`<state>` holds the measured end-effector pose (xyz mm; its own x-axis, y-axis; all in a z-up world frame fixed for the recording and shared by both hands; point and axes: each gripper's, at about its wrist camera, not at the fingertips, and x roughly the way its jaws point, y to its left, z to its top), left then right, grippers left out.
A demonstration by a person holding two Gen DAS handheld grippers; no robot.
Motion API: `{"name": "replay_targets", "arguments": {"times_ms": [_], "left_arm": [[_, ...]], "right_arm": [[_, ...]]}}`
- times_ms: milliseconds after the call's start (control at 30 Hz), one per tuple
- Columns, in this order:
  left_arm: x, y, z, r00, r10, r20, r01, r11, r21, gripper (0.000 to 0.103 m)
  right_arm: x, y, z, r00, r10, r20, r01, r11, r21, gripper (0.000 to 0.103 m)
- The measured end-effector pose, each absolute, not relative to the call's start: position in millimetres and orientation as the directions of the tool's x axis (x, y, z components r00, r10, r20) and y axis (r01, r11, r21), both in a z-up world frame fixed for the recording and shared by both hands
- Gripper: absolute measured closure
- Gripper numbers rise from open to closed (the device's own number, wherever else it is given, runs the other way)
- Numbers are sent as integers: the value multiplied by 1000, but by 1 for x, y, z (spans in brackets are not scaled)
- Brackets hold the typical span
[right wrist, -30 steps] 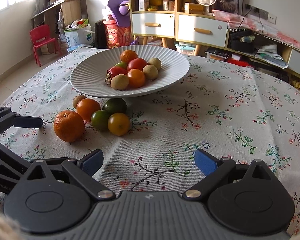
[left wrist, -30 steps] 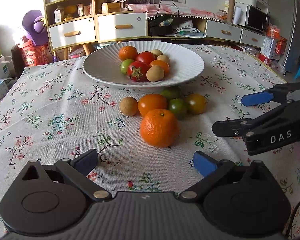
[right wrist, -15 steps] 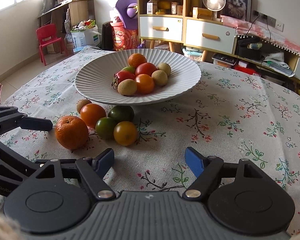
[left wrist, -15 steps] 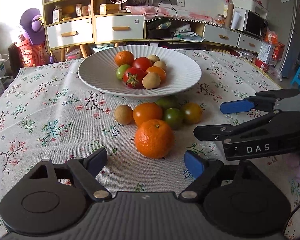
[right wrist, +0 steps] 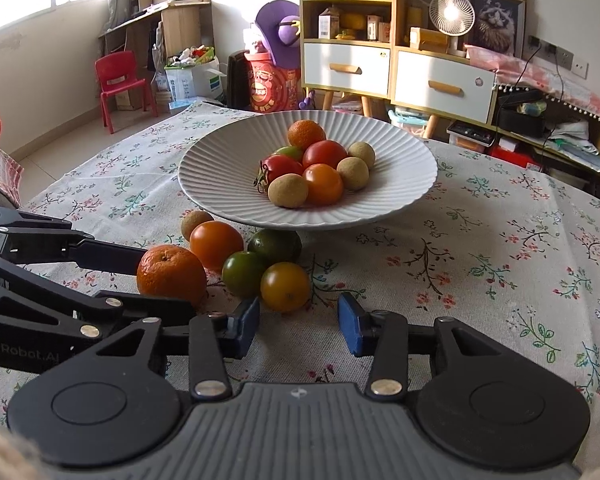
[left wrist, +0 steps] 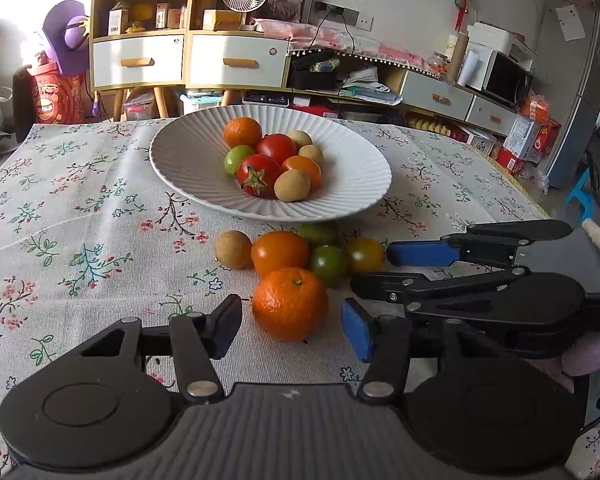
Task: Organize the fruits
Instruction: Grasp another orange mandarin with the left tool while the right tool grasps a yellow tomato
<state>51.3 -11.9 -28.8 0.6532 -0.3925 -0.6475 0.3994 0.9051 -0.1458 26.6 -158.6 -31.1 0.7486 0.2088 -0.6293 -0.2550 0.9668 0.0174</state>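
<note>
A large mandarin [left wrist: 290,304] [right wrist: 170,272] lies on the flowered cloth, nearest of a fruit cluster in front of the white ribbed plate [left wrist: 180,168] [right wrist: 220,168]. My left gripper [left wrist: 292,318] [right wrist: 164,280] has its jaws closing, with the mandarin between the fingers and small gaps still showing. My right gripper [right wrist: 298,312] [left wrist: 374,266] is also closing. A yellow-orange tomato [right wrist: 285,286] [left wrist: 364,254] sits just beyond its tips, untouched. An orange tomato [left wrist: 280,253], a green tomato [left wrist: 328,264] and a brown round fruit [left wrist: 233,249] lie beside it. The plate holds several fruits.
A dark green fruit [right wrist: 274,245] sits under the plate's near rim. The two grippers stand close together, their fingers almost meeting by the cluster. Flowered cloth [right wrist: 500,272] stretches to the right. White-drawered cabinets [right wrist: 444,86] and a red chair [right wrist: 118,78] stand beyond the table.
Both pairs of jaws have narrowed a lot. The left fingers now flank the mandarin, and the right fingers have drawn in just short of the yellow-orange tomato. Both views have tilted slightly.
</note>
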Motion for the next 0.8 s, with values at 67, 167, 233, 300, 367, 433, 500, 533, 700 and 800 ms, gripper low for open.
{"name": "replay_targets", "arguments": {"times_ms": [67, 167, 233, 300, 367, 433, 500, 533, 700, 800], "left_arm": [[53, -10, -30, 650, -393, -650, 389, 907, -158, 56], [55, -7, -30, 644, -399, -652, 375, 908, -185, 60], [55, -6, -30, 638, -408, -652, 373, 906, -201, 63], [55, -7, -29, 638, -406, -655, 373, 906, -198, 63], [55, -8, -28, 635, -405, -658, 370, 907, -201, 64], [57, -7, -27, 619, -419, -665, 361, 903, -233, 64], [56, -6, -25, 612, -431, -663, 360, 899, -252, 65], [56, -6, -24, 612, -431, -663, 362, 898, -250, 65], [53, -7, -16, 604, -448, -659, 380, 889, -256, 65], [52, -5, -10, 604, -467, -646, 395, 879, -266, 65]], "right_arm": [[26, -159, -32, 749, 210, -628, -256, 967, 19, 67], [25, -159, -31, 750, 212, -626, -256, 966, 21, 69], [27, -158, -31, 751, 214, -625, -257, 966, 21, 70], [28, -157, -30, 750, 216, -625, -257, 966, 25, 73], [29, -156, -29, 749, 219, -625, -259, 965, 28, 76], [28, -156, -29, 748, 221, -625, -262, 965, 29, 79], [29, -156, -29, 743, 221, -632, -262, 965, 29, 80], [29, -156, -28, 739, 216, -639, -259, 966, 26, 80], [29, -153, -20, 726, 212, -654, -252, 967, 34, 80], [28, -154, -15, 724, 218, -655, -243, 969, 54, 80]]}}
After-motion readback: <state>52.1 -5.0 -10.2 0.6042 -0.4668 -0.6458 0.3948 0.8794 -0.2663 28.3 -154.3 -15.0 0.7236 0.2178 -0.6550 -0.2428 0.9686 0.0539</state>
